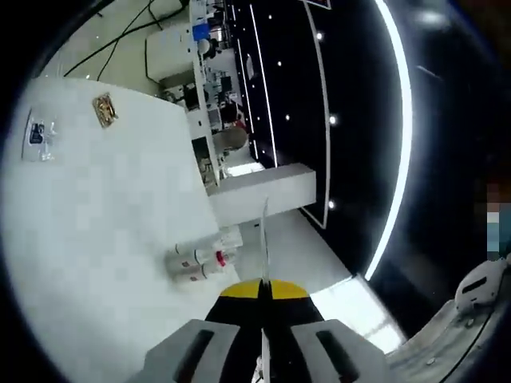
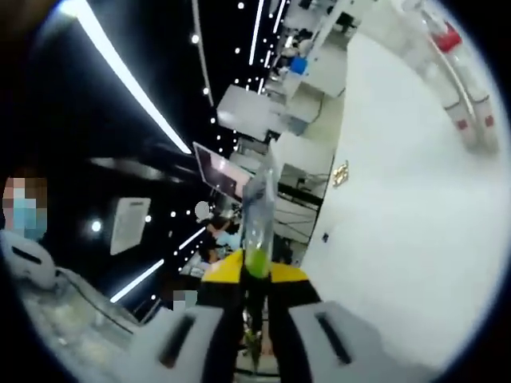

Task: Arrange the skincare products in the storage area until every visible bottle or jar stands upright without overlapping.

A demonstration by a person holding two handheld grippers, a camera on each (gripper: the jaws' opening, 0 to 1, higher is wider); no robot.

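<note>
Left gripper (image 1: 263, 299): jaws pressed together, a thin clear strip or film edge (image 1: 265, 239) rising from the seam between them; what the strip is cannot be told. Right gripper (image 2: 256, 307): jaws clamped on a clear tube (image 2: 259, 219) with a green lower part, the tube standing straight out along the jaws and blurred toward its tip. In the left gripper view, just beyond the jaw tips, two white bottles with red bands (image 1: 200, 262) lie on their sides on the white table (image 1: 104, 215), side by side and touching, close to the table edge. Farther across the table, well apart from the bottles, a small brown packet (image 1: 104, 109) and a clear packet with a blue mark (image 1: 37, 137) lie flat. In the right gripper view, white bottles with red marks (image 2: 461, 76) show at the table's far upper edge, blurred, posture unclear; the brown packet (image 2: 341, 173) sits near the table's edge. Dark ceiling with light strips behind; cluttered desks beyond the table.
</note>
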